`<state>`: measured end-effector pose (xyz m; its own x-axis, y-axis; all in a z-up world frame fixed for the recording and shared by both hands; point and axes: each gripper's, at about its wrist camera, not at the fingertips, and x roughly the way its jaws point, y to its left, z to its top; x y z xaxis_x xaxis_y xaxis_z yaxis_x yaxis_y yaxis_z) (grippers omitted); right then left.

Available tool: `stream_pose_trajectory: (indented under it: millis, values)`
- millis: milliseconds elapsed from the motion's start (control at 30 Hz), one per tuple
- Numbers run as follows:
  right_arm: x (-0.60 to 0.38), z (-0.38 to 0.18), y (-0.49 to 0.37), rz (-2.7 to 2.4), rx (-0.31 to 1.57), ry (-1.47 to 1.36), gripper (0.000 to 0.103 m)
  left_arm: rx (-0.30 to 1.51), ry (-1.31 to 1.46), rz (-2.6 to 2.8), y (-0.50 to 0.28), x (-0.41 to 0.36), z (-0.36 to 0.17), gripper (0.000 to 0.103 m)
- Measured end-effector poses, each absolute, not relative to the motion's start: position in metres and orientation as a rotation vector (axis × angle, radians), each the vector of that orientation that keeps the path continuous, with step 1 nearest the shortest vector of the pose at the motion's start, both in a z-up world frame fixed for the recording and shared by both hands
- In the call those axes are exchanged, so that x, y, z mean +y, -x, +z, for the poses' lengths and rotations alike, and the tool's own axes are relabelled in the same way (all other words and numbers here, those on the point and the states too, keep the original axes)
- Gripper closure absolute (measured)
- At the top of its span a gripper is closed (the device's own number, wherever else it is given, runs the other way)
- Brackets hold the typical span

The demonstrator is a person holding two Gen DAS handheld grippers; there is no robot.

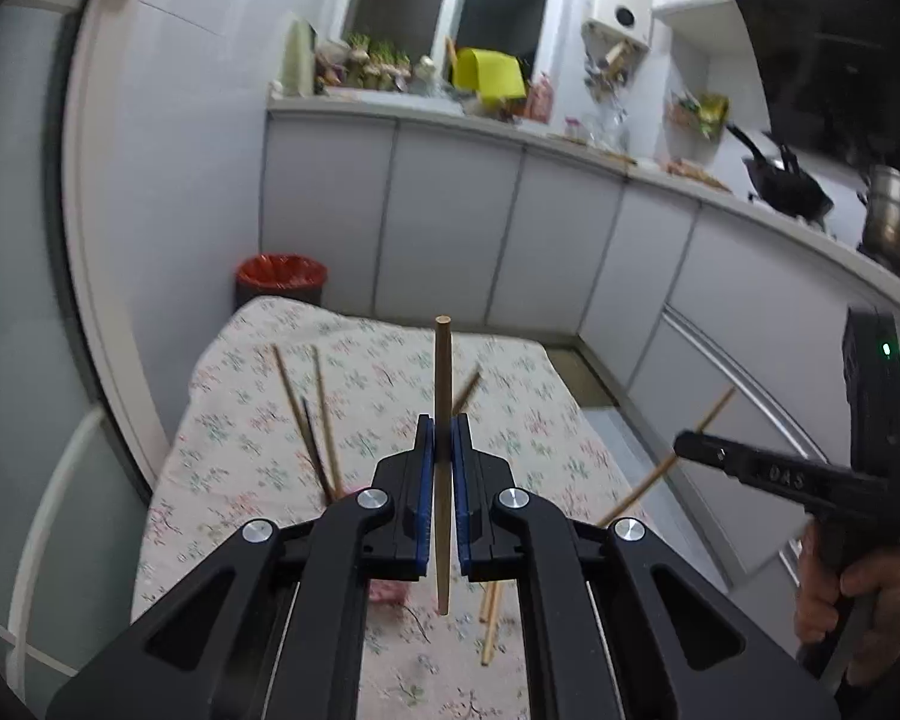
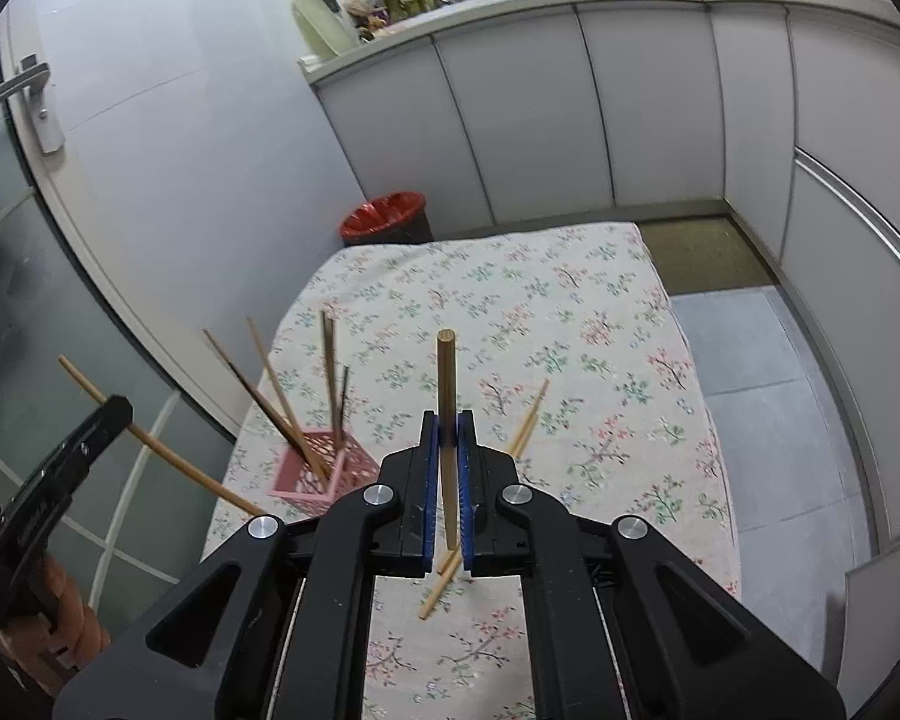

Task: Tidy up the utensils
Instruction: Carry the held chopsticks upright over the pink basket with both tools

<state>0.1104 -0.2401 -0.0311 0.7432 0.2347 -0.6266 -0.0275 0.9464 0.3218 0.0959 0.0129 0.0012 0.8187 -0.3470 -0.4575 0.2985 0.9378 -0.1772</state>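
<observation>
While both black grippers hang above the floral cloth (image 2: 600, 324), the left gripper (image 1: 442, 438) clamps a round, pale wooden chopstick (image 1: 442, 420); the right gripper (image 2: 448, 438) pinches another chopstick (image 2: 447, 396); dark sticks lean in a pink lattice basket (image 2: 315, 471).

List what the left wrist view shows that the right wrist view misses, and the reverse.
Left wrist only: a black wok and a steel pot on the counter.

Right wrist only: a door handle, and the pink basket in full, holding chopsticks.

Both: each gripper shut on a chopstick, left gripper, right gripper, the floral tablecloth, loose chopsticks, the red bin.
</observation>
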Motion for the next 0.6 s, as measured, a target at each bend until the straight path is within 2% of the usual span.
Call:
stream_pose_trajectory:
  millis: [167,333,600]
  values:
    - [-0.227,-0.014,-0.107,0.181,0.663,-0.298,0.098,0.403,0.168,-0.293,-0.096,0.039,0.019,0.097]
    - [-0.216,-0.004,-0.108,0.236,0.621,-0.314,0.098,0.349,0.194,-0.23,-0.109,0.053,0.013,0.097]
    - [-0.201,0.006,-0.114,0.292,0.576,-0.35,0.098,0.412,0.183,-0.198,-0.144,0.057,-0.014,0.097]
